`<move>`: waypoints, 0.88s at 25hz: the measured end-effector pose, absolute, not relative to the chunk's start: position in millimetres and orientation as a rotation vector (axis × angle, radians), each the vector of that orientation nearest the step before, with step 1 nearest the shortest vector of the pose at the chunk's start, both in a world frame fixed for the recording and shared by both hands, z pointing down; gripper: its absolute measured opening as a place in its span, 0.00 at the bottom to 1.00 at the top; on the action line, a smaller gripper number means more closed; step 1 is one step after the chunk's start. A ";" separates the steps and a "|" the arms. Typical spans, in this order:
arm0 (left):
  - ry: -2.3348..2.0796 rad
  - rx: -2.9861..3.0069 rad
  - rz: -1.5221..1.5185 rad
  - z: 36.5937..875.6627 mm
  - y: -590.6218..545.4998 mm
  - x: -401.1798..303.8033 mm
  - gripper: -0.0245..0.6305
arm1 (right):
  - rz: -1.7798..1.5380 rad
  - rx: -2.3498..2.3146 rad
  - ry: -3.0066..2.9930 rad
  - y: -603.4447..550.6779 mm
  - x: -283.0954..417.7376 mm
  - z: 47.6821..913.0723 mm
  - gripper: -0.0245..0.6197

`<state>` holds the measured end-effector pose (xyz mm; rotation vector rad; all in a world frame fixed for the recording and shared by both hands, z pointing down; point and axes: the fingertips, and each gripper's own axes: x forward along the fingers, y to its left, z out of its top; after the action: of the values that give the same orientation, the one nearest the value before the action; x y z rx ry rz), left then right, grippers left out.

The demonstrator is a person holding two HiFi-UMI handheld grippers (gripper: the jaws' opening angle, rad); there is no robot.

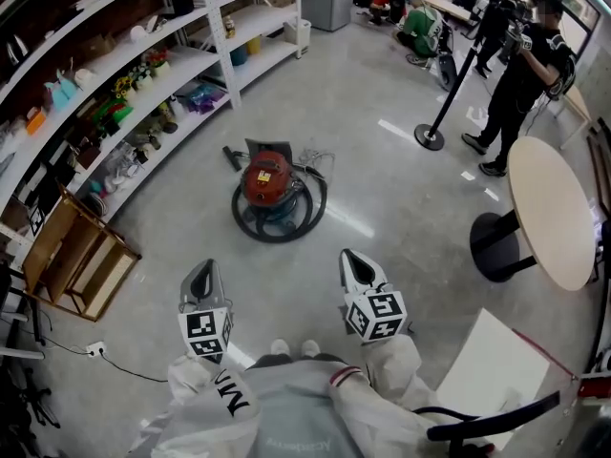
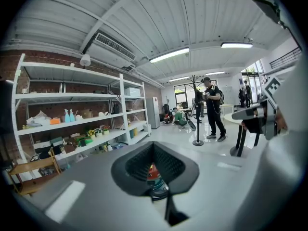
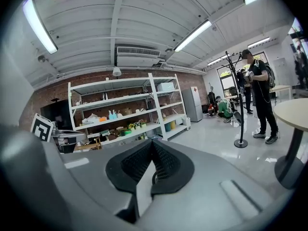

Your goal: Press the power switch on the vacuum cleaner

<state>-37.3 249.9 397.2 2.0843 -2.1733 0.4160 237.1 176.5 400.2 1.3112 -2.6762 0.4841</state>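
Observation:
A red canister vacuum cleaner (image 1: 267, 179) sits on the grey floor with its dark hose (image 1: 279, 219) coiled around it, about a metre ahead of me. My left gripper (image 1: 202, 269) and right gripper (image 1: 352, 257) hang low in the head view, side by side, both short of the vacuum and pointing toward it. Each holds nothing and its jaw tips meet. In the left gripper view the left gripper (image 2: 153, 146) is shut, and the vacuum cleaner (image 2: 152, 173) shows red through the gap below the tips. The right gripper (image 3: 152, 144) is shut, with only floor behind it.
White shelving (image 1: 143, 74) full of small items runs along the left. A wooden rack (image 1: 81, 260) lies on the floor beside it. At the right stand a round table (image 1: 549, 208), a stanchion post (image 1: 431, 134) and a person (image 1: 520, 74). A white board (image 1: 492, 356) lies near my feet.

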 end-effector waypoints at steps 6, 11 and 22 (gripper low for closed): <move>-2.191 2.086 0.417 395.3 245.5 -25.5 0.04 | 0.513 1.272 -2.689 180.3 243.3 405.7 0.04; -2.202 2.083 0.421 396.7 244.3 -17.0 0.04 | 0.510 1.283 -2.695 177.0 252.0 405.1 0.04; -2.205 2.091 0.424 399.7 240.6 -13.8 0.04 | 0.514 1.293 -2.692 172.0 257.0 409.4 0.04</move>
<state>-13.8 240.6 399.7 2.0908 -2.2053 0.4242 257.0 172.0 409.4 1.2934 -2.6920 0.5140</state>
